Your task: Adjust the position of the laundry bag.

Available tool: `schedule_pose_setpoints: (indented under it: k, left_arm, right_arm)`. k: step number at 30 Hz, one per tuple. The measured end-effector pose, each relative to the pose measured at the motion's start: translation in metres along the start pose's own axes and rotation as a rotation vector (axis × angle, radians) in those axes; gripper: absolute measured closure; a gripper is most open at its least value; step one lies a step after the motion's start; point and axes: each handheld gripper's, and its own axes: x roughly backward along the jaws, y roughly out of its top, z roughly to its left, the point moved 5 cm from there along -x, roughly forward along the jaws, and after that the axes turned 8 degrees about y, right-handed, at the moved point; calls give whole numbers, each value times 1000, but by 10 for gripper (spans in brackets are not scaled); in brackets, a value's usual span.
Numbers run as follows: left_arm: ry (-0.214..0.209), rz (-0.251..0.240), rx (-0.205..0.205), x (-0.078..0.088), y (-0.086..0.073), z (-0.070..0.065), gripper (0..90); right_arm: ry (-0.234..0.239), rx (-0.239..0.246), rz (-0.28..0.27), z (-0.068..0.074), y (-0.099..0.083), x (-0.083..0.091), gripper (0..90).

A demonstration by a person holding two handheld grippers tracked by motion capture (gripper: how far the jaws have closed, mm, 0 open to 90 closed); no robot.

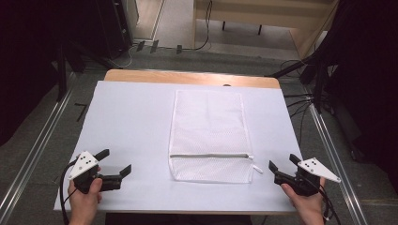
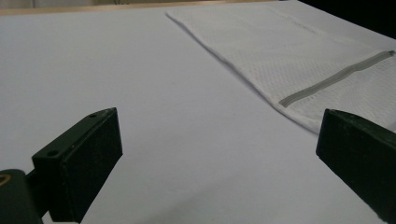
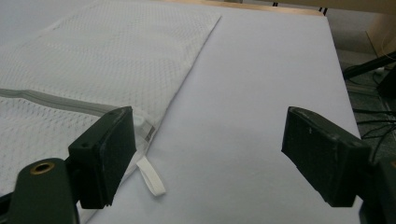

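Observation:
A white mesh laundry bag (image 1: 209,136) lies flat in the middle of the table, its grey zipper (image 1: 209,155) running across near the front end. A small white pull tab (image 1: 257,168) sticks out at the bag's front right corner. My left gripper (image 1: 116,160) rests near the front left of the table, open and holding nothing, well left of the bag (image 2: 289,60). At the front right my right gripper (image 1: 282,161) is open too, just right of the bag's corner, with the tab (image 3: 152,179) lying by its left jaw.
A white sheet (image 1: 131,122) covers the table, with a strip of wooden edge (image 1: 187,76) showing at the far side. Metal rails (image 1: 33,154) run along the floor on both sides. Cables and dark stands (image 1: 305,101) crowd the right.

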Motion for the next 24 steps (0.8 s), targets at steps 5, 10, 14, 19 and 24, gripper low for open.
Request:
schedule_pose_setpoints:
  k: [5,10,14,19,24]
  left_arm:
    - [-15,10,-1,-8,4,-13,41]
    - [-30,27,16,-24,18,-34,94]
    - [-24,77,59,-45,27,-46,180]
    - [17,123,49,-80,33,-59,330]
    - [46,177,19,-113,33,-72,428]
  right_arm:
    - [15,5,-2,4,0,-2,196]
    - [33,21,-1,11,0,-5,208]
    - [32,21,7,13,-2,-7,213]
    - [20,18,2,11,-4,-6,221]
    - [18,14,4,11,-5,-6,228]
